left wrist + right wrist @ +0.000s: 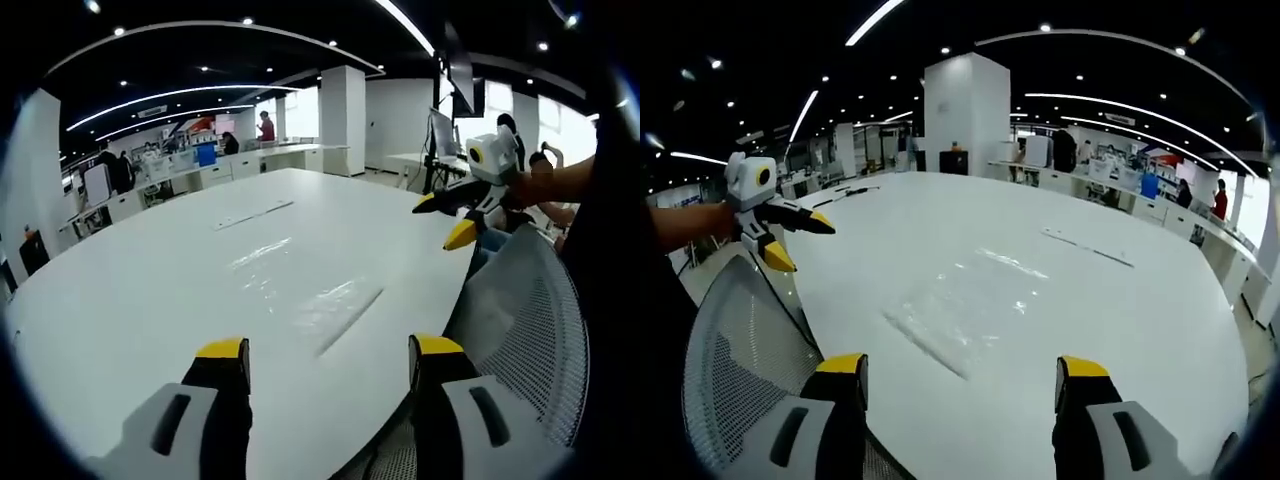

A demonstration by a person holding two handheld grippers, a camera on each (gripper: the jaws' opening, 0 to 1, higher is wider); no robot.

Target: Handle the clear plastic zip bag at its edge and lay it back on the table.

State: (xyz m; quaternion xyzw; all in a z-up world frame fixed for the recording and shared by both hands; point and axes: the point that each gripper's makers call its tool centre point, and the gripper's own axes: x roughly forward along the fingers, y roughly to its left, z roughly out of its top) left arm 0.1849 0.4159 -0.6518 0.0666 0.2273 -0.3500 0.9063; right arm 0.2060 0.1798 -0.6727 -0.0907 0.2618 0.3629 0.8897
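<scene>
Clear plastic zip bag [305, 290] lies flat on white table [120, 300], near the mesh chair [525, 320]. We hold left gripper [328, 352] & right gripper [960, 368] wide apart, empty, above table's near edge.

Clear zip bag [315, 290] [965, 310] lies flat (wrinkled, glossy) on the table.
</scene>
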